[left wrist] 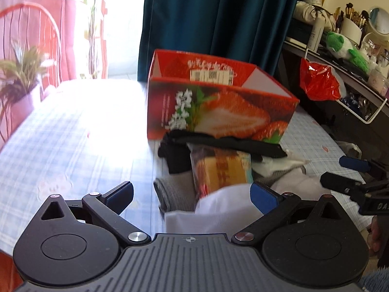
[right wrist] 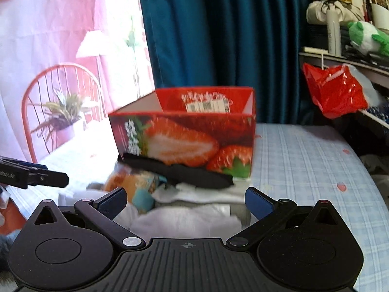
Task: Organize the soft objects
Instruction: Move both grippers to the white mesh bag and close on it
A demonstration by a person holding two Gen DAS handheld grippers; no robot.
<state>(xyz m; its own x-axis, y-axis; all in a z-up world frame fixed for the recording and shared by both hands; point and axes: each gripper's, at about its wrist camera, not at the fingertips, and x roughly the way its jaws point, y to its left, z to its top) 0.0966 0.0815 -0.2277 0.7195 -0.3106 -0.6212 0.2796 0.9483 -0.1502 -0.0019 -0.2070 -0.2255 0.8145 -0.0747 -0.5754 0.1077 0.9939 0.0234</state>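
A heap of soft items fills centre frame: black sock [left wrist: 226, 143] draped on top, orange snack packet [left wrist: 221, 170], grey sock [left wrist: 170, 194], white cloth [left wrist: 206, 219] nearest, against an open strawberry-print box [left wrist: 218, 112].

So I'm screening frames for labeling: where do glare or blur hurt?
Left wrist: window glare whitens the tablecloth left of the strawberry box; the snack packet is motion-smeared. Right wrist: overall softer, box print smeared, left side overexposed.
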